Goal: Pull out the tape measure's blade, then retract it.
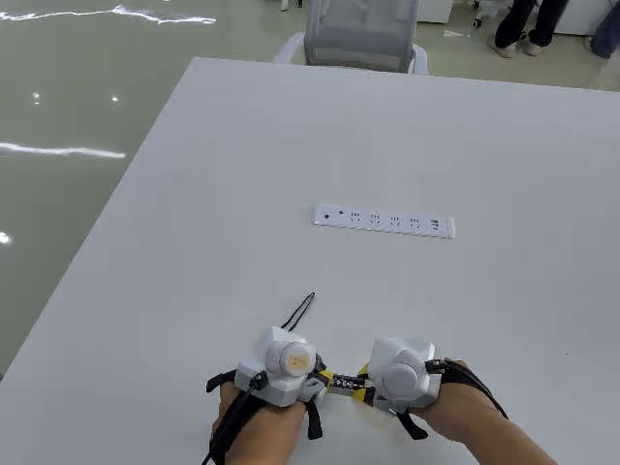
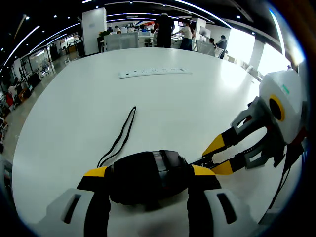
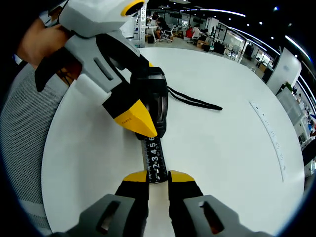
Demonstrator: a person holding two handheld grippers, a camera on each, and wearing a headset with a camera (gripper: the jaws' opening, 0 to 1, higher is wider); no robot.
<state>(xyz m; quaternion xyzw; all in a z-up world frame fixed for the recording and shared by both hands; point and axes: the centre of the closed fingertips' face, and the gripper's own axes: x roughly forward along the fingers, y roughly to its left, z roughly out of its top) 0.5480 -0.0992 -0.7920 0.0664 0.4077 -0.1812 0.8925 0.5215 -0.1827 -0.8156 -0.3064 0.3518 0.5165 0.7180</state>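
Left gripper (image 2: 148,183) clamped on black tape measure (image 2: 148,173) at six o'clock of white table (image 1: 291,145), wrist strap (image 1: 300,312) at its eleven o'clock; short blade (image 3: 154,160) runs toward three o'clock, pinched in closed right gripper (image 3: 158,177); power strip (image 1: 384,220) at twelve

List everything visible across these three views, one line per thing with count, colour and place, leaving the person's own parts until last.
table: one, white, beneath everything
tape measure: one, black case, between the left gripper's jaws
blade: one, dark with pale numerals, short length out, case to right gripper
strap: one, black cord, on table beyond the case
power strip: one, white, mid-table
chair: one, grey, at table's far edge
left gripper: one, white, black-and-yellow jaws, shut on tape measure
right gripper: one, same colours, shut on blade
hands: two, holding the grippers, near edge
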